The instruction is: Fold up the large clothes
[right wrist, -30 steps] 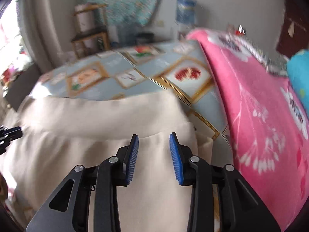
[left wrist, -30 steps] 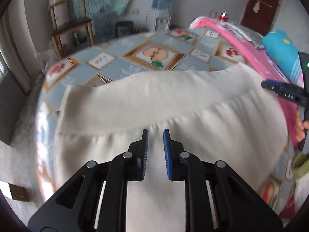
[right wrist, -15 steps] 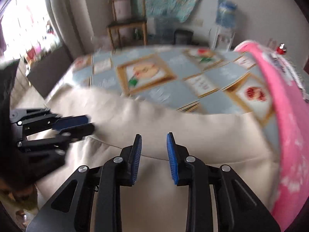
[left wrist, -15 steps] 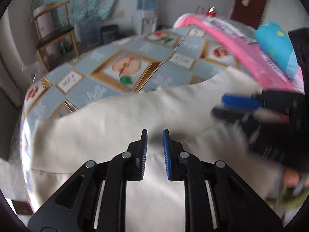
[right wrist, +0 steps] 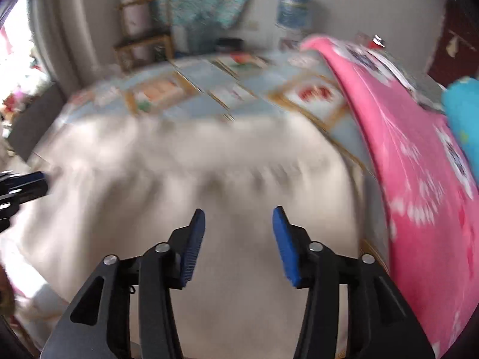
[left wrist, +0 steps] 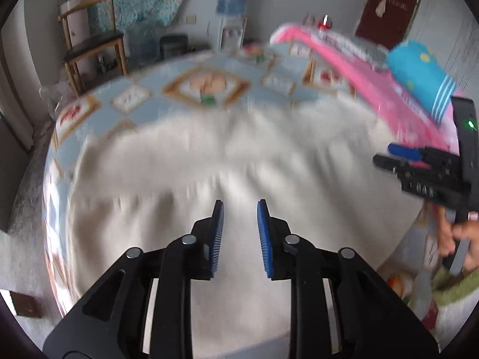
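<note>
Under both | cream garment (left wrist: 185, 161) spread | left hand-held gripper (left wrist: 239, 230), right hand-held gripper (right wrist: 238, 236) empty, parted

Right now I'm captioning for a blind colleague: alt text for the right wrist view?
The open right gripper hovers over a blurred cream garment spread on a patterned bed cover, a pink blanket alongside.

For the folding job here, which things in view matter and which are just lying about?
In the job:
- cream garment, spread flat
- left tongs, open above it
- right tongs, open above it

Lying about:
- pink blanket
- blue pillow
- wooden chair
- water dispenser
- patterned bedsheet
</note>
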Action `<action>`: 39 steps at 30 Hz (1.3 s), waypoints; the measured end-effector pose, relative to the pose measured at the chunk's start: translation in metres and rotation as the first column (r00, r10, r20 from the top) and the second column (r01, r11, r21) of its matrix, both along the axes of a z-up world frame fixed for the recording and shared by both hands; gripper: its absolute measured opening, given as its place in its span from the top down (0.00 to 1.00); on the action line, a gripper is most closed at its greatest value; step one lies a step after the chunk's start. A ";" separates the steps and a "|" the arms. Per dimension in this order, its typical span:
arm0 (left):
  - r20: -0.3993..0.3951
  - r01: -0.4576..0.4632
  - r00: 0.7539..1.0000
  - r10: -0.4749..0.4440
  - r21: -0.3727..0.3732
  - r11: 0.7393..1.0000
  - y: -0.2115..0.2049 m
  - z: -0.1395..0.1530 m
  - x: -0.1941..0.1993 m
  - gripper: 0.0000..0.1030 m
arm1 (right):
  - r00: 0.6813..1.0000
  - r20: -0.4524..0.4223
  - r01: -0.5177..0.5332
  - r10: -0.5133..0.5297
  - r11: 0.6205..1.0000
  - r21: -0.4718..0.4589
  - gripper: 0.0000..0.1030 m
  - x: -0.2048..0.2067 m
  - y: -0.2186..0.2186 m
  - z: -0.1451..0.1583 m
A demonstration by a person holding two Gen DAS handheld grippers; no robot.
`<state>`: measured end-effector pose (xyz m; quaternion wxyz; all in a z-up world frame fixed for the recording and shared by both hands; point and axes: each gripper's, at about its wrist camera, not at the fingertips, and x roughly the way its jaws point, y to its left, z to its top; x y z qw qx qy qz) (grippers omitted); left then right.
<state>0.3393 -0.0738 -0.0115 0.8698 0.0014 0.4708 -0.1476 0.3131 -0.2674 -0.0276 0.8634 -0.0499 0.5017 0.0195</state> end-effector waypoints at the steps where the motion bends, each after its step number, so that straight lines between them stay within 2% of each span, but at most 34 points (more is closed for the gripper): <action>1: -0.037 -0.013 0.999 0.014 0.038 0.999 -0.001 -0.016 -0.001 0.79 | 0.999 0.033 0.014 -0.015 0.999 0.032 0.52 -0.003 -0.006 -0.001; 2: -0.058 -0.025 0.998 0.028 0.056 0.998 0.001 -0.026 -0.001 0.79 | 0.999 0.023 0.038 -0.039 0.998 0.049 0.47 -0.004 -0.011 -0.001; 4: -0.031 -0.050 0.998 0.052 0.042 0.998 0.007 -0.025 -0.009 0.79 | 0.997 0.020 0.072 -0.074 0.995 0.069 0.47 -0.010 -0.013 0.011; 8: 0.053 -0.044 0.998 0.043 0.019 0.999 0.011 0.004 -0.044 0.76 | 0.989 0.148 -0.025 0.003 0.989 0.144 0.46 -0.059 0.006 0.043; 10: 0.056 -0.029 0.998 0.028 0.019 0.999 0.009 0.005 -0.061 0.73 | 0.981 0.184 -0.091 0.064 0.986 0.141 0.45 -0.081 0.021 0.039; 11: 0.039 -0.025 0.999 0.024 0.024 0.999 0.007 -0.002 -0.067 0.72 | 0.980 0.181 -0.107 0.086 0.988 0.109 0.44 -0.088 0.029 0.031; 13: -0.003 -0.035 0.999 0.035 0.065 0.997 0.004 -0.023 -0.068 0.72 | 0.988 0.101 -0.118 0.114 0.992 0.033 0.42 -0.087 0.041 0.001; 14: -0.002 -0.043 0.999 0.043 0.049 0.998 0.005 -0.026 -0.069 0.71 | 0.988 0.103 -0.116 0.113 0.993 0.022 0.41 -0.087 0.041 -0.004; 15: 0.003 -0.064 0.998 0.064 0.025 0.998 0.009 -0.023 -0.071 0.72 | 0.987 0.114 -0.114 0.111 0.993 0.019 0.41 -0.090 0.040 0.000; 17: 0.015 -0.099 0.995 0.098 0.030 0.995 0.015 -0.013 -0.079 0.70 | 0.988 0.132 -0.087 0.078 0.995 0.059 0.41 -0.096 0.031 0.016; 18: 0.048 -0.124 0.991 0.122 0.028 0.992 0.020 -0.002 -0.087 0.62 | 0.985 0.161 -0.073 0.058 0.993 0.088 0.39 -0.102 0.024 0.025; 20: 0.102 -0.169 0.981 0.167 0.009 0.986 0.032 0.009 -0.103 0.39 | 0.979 0.205 -0.011 -0.012 0.994 0.110 0.35 -0.114 0.007 0.033; 21: 0.113 -0.188 0.976 0.185 0.008 0.982 0.036 0.010 -0.107 0.35 | 0.978 0.203 0.022 -0.045 0.993 0.113 0.32 -0.115 -0.001 0.031; 22: 0.111 -0.217 0.971 0.213 0.016 0.976 0.043 0.006 -0.109 0.32 | 0.984 0.158 0.065 -0.084 0.990 0.123 0.32 -0.110 -0.011 0.018; 23: 0.085 -0.240 0.968 0.237 0.028 0.970 0.048 -0.001 -0.105 0.32 | 0.991 0.097 0.083 -0.097 0.987 0.135 0.32 -0.103 -0.017 0.002; 24: 0.032 -0.275 0.961 0.274 0.041 0.961 0.056 -0.015 -0.098 0.32 | 0.990 0.104 0.078 -0.093 0.988 0.136 0.27 -0.102 -0.019 -0.003; 25: 0.003 -0.286 0.958 0.286 0.040 0.957 0.060 -0.024 -0.094 0.32 | 0.989 0.125 0.067 -0.081 0.992 0.108 0.27 -0.103 -0.016 -0.001; 26: -0.002 -0.289 0.957 0.289 0.018 0.957 0.063 -0.027 -0.093 0.32 | 0.991 0.109 0.072 -0.082 0.993 0.090 0.27 -0.103 -0.013 0.002; 30: 0.034 -0.288 0.957 0.288 0.000 0.958 0.056 -0.010 -0.106 0.32 | 0.989 0.132 0.050 -0.069 0.988 0.145 0.26 -0.126 -0.005 0.023; 33: 0.078 -0.265 0.961 0.264 0.004 0.964 0.045 0.006 -0.125 0.25 | 0.986 0.153 0.039 -0.063 0.987 0.153 0.19 -0.150 0.001 0.036; 36: 0.115 -0.254 0.961 0.250 0.020 0.967 0.036 0.021 -0.152 0.18 | 0.985 0.173 0.005 -0.028 0.991 0.132 0.13 -0.181 0.014 0.049; 39: 0.162 -0.266 0.953 0.257 0.039 0.963 0.026 0.037 -0.177 0.14 | 0.979 0.201 -0.005 -0.016 0.994 0.105 0.10 -0.201 0.025 0.064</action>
